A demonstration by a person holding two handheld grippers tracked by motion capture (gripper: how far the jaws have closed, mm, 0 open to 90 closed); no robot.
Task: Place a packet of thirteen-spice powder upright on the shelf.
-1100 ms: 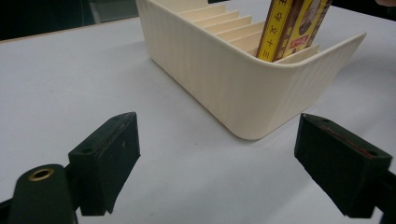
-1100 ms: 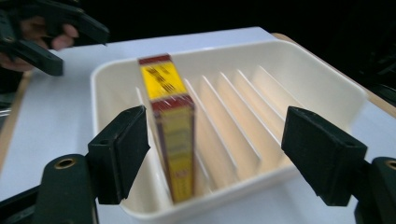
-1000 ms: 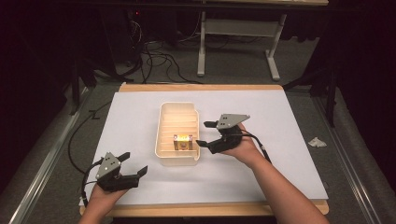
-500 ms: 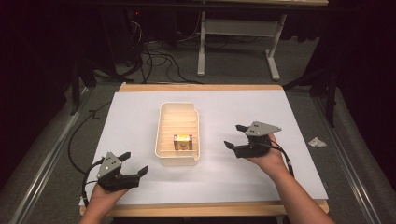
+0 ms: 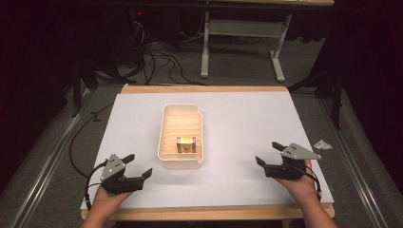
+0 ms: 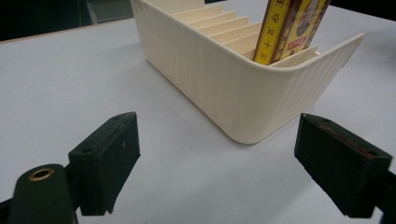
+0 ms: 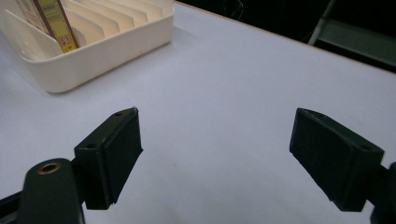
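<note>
Small flat packet point(image 5: 186, 144) is standing upright on edge in a slot of the cream slotted tray point(image 5: 165, 142), toward the near end of the tray, mid-desk point(image 5: 237, 123). Nothing is holding it.

Handling, judged: the packet is looking light and thin, card or wrapped paper, fairly stiff but likely bending or creasing if squeezed hard. The glossy printed face may be a bit slippery. Best hold is looking like the top edge sticking up above the dividers, pinching across the two flat faces and lifting straight up so it is not catching on the slot walls. The tray is light plastic, probably sliding if nudged.

Looks: the packet is showing yellow and brown with red bits and printed characters down a dark side strip, plus a small picture on the face in the left gripper view point(image 6: 289, 28). The tray is ribbed outside, with rounded corners and rows of thin dividers, the rest sitting empty.

Left claw point(image 5: 138, 167) is sitting near the desk's front left, jaws apart, empty, pointing at the tray's near corner. Right claw point(image 5: 268, 153) is at the front right, well away from the tray, its jaws having just been opening, now wide apart with nothing between them.
</note>
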